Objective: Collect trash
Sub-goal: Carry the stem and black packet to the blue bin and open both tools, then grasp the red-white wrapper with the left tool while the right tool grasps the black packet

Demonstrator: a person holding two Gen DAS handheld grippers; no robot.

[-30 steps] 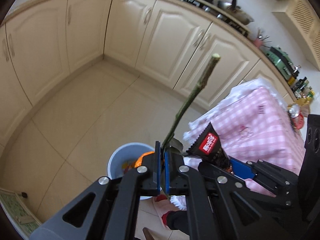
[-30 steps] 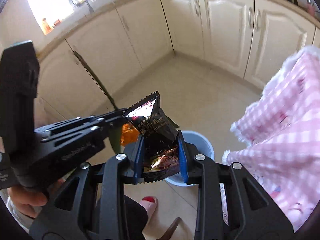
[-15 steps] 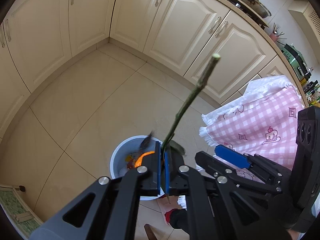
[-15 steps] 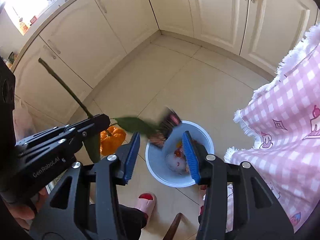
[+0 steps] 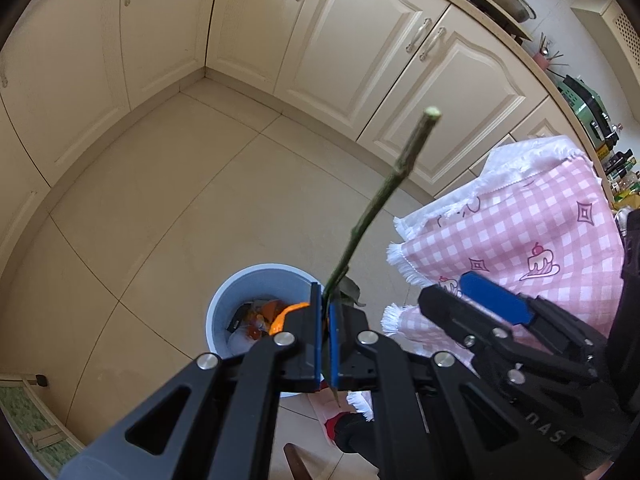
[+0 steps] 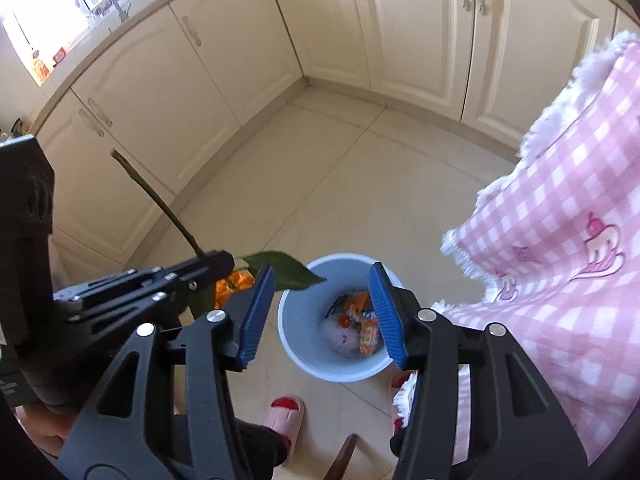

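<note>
My left gripper [image 5: 325, 300] is shut on a green flower stem [image 5: 384, 196] with leaves and an orange bloom [image 5: 286, 314] hanging below it. It hovers over the rim of a pale blue trash bin [image 5: 240, 292] on the floor. The bin [image 6: 304, 344] holds wrappers and crumpled paper [image 6: 352, 328]. My right gripper [image 6: 322, 312] is open and empty, right above the bin. In the right wrist view the stem [image 6: 160, 200], a leaf [image 6: 284, 274] and the left gripper [image 6: 222, 260] sit to the left.
A table with a pink checked cloth [image 5: 520, 240] hangs at the right, close to the bin; it also shows in the right wrist view [image 6: 560, 240]. Cream kitchen cabinets [image 5: 360, 48] line the back and left. The person's red-and-pink slippers [image 6: 286, 416] stand just before the bin.
My right gripper opened and let go of the dark snack wrapper, which fell into the bin. Both grippers moved closer over the bin. The left one still holds the stem.
</note>
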